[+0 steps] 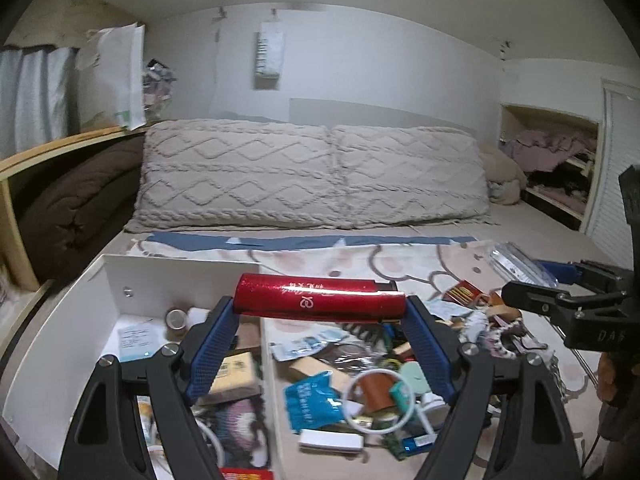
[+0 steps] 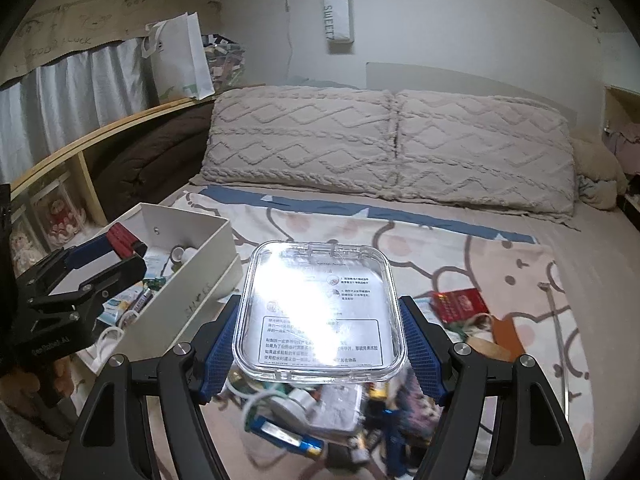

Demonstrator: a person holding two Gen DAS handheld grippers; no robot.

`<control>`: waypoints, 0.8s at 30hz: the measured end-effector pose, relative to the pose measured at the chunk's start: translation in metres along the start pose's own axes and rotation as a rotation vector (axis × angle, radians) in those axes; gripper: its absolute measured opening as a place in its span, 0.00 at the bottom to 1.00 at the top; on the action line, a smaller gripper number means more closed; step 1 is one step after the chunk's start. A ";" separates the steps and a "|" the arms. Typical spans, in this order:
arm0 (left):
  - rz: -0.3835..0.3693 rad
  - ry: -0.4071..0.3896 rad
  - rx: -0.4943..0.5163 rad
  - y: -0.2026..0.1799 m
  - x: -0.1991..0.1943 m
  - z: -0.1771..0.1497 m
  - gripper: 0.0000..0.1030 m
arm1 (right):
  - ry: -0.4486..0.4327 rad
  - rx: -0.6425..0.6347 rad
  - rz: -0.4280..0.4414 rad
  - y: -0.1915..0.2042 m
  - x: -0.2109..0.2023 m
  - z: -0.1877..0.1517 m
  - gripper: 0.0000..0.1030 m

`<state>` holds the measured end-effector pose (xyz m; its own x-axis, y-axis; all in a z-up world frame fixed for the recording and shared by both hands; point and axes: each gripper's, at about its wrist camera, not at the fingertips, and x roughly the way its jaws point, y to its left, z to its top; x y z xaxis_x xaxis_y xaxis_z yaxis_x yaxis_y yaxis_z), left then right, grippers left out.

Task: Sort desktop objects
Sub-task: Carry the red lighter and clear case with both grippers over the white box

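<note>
A red glittery tube (image 1: 320, 300) lies crosswise between the blue pads of my left gripper (image 1: 320, 309), which is shut on its two ends and holds it above the right wall of a white box (image 1: 176, 276). My right gripper (image 2: 320, 314) is shut on the sides of a clear plastic case (image 2: 320, 280) with a printed label inside, held over a heap of small items (image 2: 320, 412). In the right wrist view, the left gripper (image 2: 116, 246) and the red tube (image 2: 120, 238) hang over the white box (image 2: 192, 292). The clear case (image 1: 520, 264) also shows at the right of the left wrist view.
All of this sits on a bed with a cartoon-print sheet (image 2: 460, 248). The white box holds a tape roll (image 1: 177, 318), cards and packets. A red packet (image 2: 460, 304) lies to the right. Two knitted pillows (image 1: 312, 172) line the far wall, and a wooden shelf (image 2: 100, 136) runs along the left.
</note>
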<state>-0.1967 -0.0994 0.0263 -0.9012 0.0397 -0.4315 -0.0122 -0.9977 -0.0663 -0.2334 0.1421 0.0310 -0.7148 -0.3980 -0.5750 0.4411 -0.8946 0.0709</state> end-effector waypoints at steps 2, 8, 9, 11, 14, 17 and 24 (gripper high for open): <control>0.016 -0.003 -0.016 0.011 -0.001 -0.001 0.80 | 0.004 -0.003 0.010 0.008 0.007 0.004 0.73; 0.074 -0.001 -0.062 0.047 -0.006 -0.006 0.80 | 0.014 -0.040 0.053 0.041 0.022 0.013 0.73; 0.078 0.000 -0.073 0.052 -0.006 -0.007 0.80 | 0.015 -0.046 0.061 0.047 0.024 0.014 0.73; 0.091 0.000 -0.094 0.064 -0.008 -0.010 0.80 | 0.016 -0.057 0.081 0.059 0.028 0.016 0.73; 0.115 -0.003 -0.116 0.078 -0.012 -0.013 0.80 | 0.018 -0.075 0.108 0.078 0.033 0.019 0.73; 0.137 -0.006 -0.139 0.094 -0.016 -0.016 0.80 | 0.024 -0.089 0.130 0.094 0.040 0.021 0.73; 0.199 -0.002 -0.174 0.126 -0.024 -0.028 0.80 | 0.041 -0.097 0.162 0.120 0.054 0.024 0.73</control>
<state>-0.1643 -0.2241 0.0034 -0.8796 -0.1563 -0.4494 0.2395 -0.9616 -0.1342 -0.2319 0.0084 0.0280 -0.6085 -0.5249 -0.5952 0.6002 -0.7950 0.0875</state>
